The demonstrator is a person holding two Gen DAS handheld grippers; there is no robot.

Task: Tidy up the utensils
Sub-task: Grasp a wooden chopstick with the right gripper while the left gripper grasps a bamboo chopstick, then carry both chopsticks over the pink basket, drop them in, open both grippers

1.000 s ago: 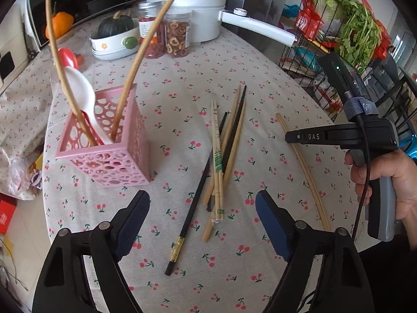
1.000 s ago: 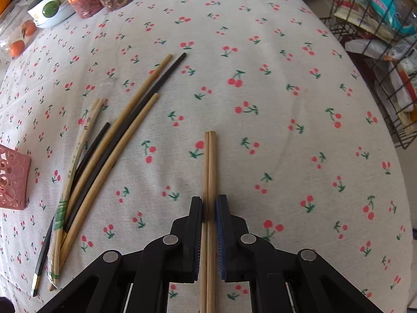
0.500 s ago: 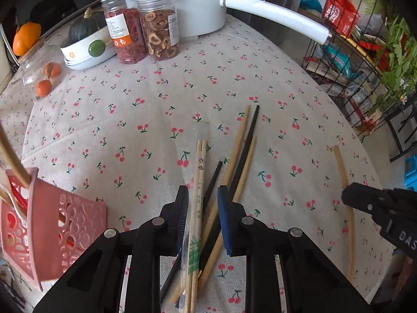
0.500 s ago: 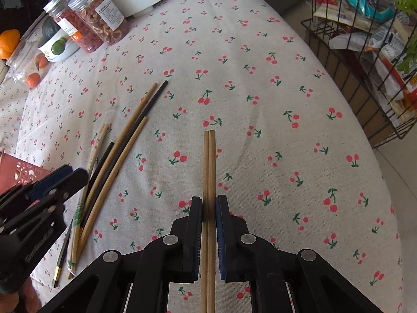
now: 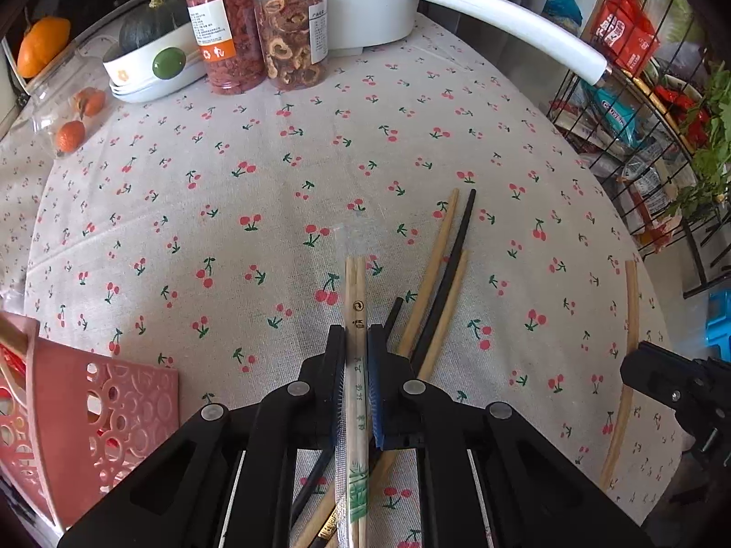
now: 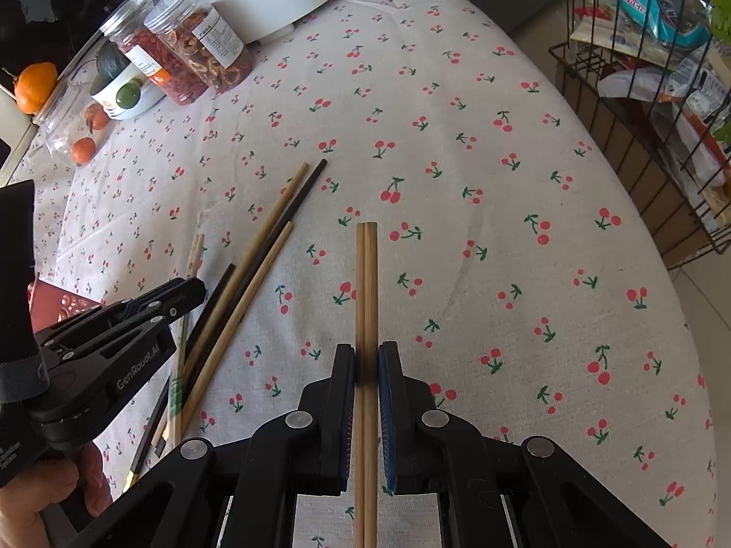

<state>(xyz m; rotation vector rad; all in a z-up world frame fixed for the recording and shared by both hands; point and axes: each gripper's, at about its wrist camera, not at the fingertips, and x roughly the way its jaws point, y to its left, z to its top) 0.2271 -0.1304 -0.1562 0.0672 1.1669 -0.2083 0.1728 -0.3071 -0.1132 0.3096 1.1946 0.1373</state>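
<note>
The left gripper is clamped on a wrapped pair of chopsticks, its pads pressing both sides of the clear sleeve printed with green leaves; the pair runs straight ahead between the fingers, tips reaching a little past them over the cherry-print tablecloth. Just to the right of this gripper lie the loose chopsticks, two pale wooden ones and two black ones, fanned out and running under the gripper's right finger. To its left and close by stands the pink perforated utensil holder, only partly in view. Far ahead of it are two clear jars of dried food, a white bowl with a green squash and a white pot with a long handle. The right gripper is closed on a bare wooden pair of chopsticks, held side by side and pointing straight ahead above the cloth. To its left are the loose chopsticks and the left gripper's black body, with part of the person's hand at the lower left edge. Off to its right, beyond the table's edge, stands a wire rack of packets.
</note>
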